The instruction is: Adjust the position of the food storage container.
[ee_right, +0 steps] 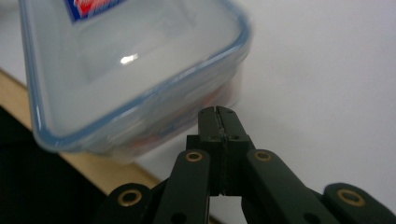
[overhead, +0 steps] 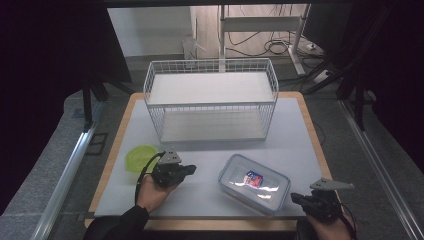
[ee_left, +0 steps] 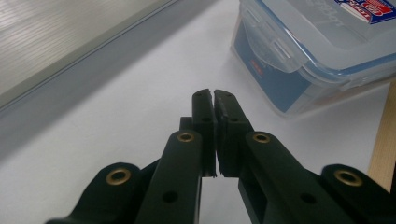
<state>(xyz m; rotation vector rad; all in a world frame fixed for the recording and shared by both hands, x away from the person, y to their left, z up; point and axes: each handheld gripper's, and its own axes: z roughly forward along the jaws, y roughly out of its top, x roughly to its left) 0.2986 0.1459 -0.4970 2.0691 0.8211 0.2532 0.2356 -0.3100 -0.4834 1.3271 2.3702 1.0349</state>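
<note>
A clear plastic food box (overhead: 254, 183) with a blue-rimmed lid and a red and blue label lies on the white table top near the front edge. My left gripper (overhead: 192, 170) is to its left, pointing at it, jaws shut with nothing between them. In the left gripper view the box (ee_left: 313, 51) lies a short way beyond the shut tips (ee_left: 214, 95). My right gripper (overhead: 294, 198) is at the box's right front corner, also shut and empty. In the right gripper view the box (ee_right: 130, 70) looms just past the closed tips (ee_right: 217, 112), very near, contact unclear.
A white wire basket rack (overhead: 211, 100) with two shelves stands at the back of the table. A green round lid (overhead: 140, 156) lies at the left, behind my left hand. The table's wooden edge (overhead: 210, 224) runs along the front.
</note>
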